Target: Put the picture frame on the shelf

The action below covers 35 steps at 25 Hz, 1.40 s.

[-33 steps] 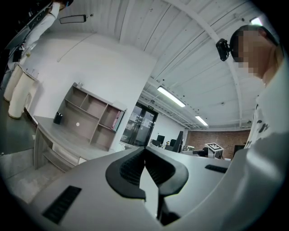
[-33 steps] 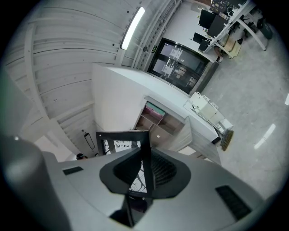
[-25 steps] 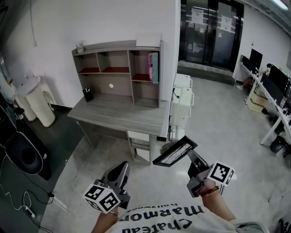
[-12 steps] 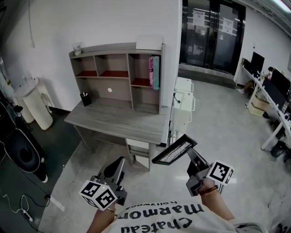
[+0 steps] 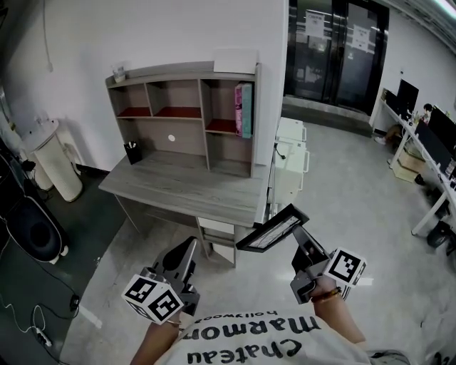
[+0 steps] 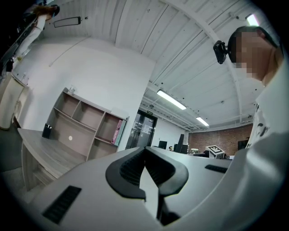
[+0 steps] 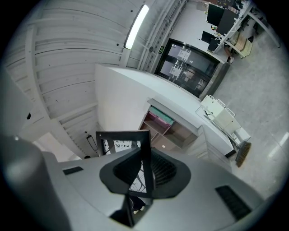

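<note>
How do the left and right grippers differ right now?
The left gripper's jaws are together with nothing between them; the right gripper's jaws are clamped on the edge of the picture frame, which it holds tilted. The left gripper's view of the desk is unobstructed; the right gripper's view is partly blocked by the frame. Both point toward the desk and shelf.

door notices (image 5: 315, 21) unreadable, picture frame (image 7: 119, 144) partly behind jaws

The shelf (image 5: 182, 114) stands on the far side of the desk (image 5: 182, 187), books (image 5: 244, 110) in its right compartment. Nearer, by the desk's right end, the picture frame (image 5: 273, 229) sits in the right gripper (image 5: 296, 233), the left gripper (image 5: 189, 247) to its left
</note>
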Tool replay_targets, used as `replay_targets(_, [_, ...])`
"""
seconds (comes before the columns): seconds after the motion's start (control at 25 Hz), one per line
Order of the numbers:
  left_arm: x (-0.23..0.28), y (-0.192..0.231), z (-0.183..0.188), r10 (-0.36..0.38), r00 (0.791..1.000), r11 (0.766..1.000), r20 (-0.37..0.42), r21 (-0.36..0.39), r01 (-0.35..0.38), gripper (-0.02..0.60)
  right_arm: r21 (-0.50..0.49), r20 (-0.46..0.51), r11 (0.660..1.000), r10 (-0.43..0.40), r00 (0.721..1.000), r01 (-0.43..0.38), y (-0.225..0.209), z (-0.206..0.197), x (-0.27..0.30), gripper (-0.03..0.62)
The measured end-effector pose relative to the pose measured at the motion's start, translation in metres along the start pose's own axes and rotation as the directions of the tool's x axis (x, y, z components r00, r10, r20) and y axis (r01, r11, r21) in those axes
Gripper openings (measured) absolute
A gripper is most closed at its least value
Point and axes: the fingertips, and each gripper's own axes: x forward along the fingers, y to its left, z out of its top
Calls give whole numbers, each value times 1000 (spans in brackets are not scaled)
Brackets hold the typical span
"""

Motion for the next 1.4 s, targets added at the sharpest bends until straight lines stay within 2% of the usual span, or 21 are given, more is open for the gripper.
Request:
replay_targets(0.08, [3,3,-5,4,1000,1000,-9,-13,-4,17,18,-14,1000,17,1000,-17,-1,-5,5,72])
replay_targets(0.24, [13,2,-19,3,999,999,-44,-41,-4,17,33,-39,995,-97,995,98,-34,-4,-1,72])
replay_targets(0.44, [27,12,-30,52,997,996,-62,-70,-57,17,32,-71,998,-50,996,52,-47,9,24,72])
replay_targets(0.68, [62,15,-22,111,993,992,-30,-51,-112,17,73,-140,997,4,990,6,-64,33,72,71])
replay_targets(0.76, [75,18,-17,140,990,989,-14,-48,-141,17,51,-162,999,22,987,-14,-69,49,91,71])
replay_targets(1.0, [116,29,-6,223,974,974,38,-31,-222,17,30,-185,989,149,971,-146,-72,92,140,71])
replay_targets(1.28, [150,41,-15,295,954,955,60,-36,-293,17,42,-248,985,170,954,-164,-103,109,179,71])
replay_targets(1.4, [158,46,-19,328,942,944,72,-38,-326,17,45,-273,988,153,950,-146,-119,113,188,71])
